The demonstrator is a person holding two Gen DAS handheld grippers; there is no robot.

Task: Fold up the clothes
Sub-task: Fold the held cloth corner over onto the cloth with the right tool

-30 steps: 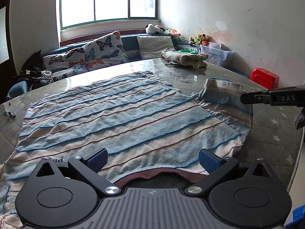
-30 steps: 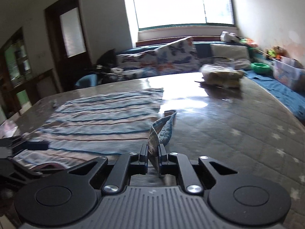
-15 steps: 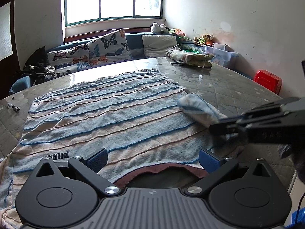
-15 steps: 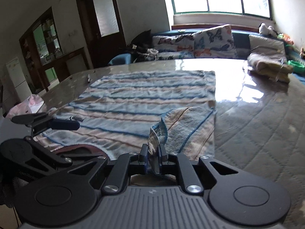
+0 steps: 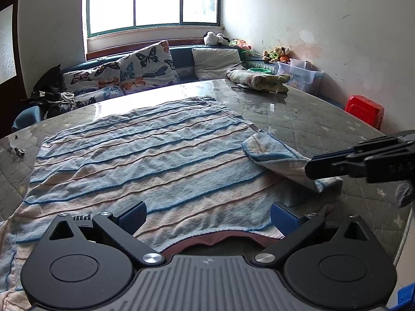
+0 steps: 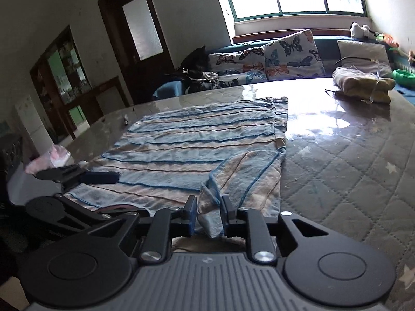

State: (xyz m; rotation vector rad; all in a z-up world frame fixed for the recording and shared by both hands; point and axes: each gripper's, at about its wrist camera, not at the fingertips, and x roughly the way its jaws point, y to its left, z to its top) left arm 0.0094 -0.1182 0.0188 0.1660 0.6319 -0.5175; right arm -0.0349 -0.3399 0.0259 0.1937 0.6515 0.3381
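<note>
glossy quilted counter (image 6: 337, 160) carries the striped shirt (image 5: 145, 160) – left tongs (image 5: 207, 215) gape empty; right tongs (image 6: 207, 211) are opening around its sleeve (image 6: 246, 173), which could snag and unfold.

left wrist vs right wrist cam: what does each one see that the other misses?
Left wrist only: a red stool by the wall, a clear storage bin, and the left gripper's wide-open blue pads.

Right wrist only: a dark door, a glass-front cabinet, and the right gripper, jaws opening, with the sleeve between them.

Both: the striped garment, the table, butterfly cushions, the window, folded clothes.
</note>
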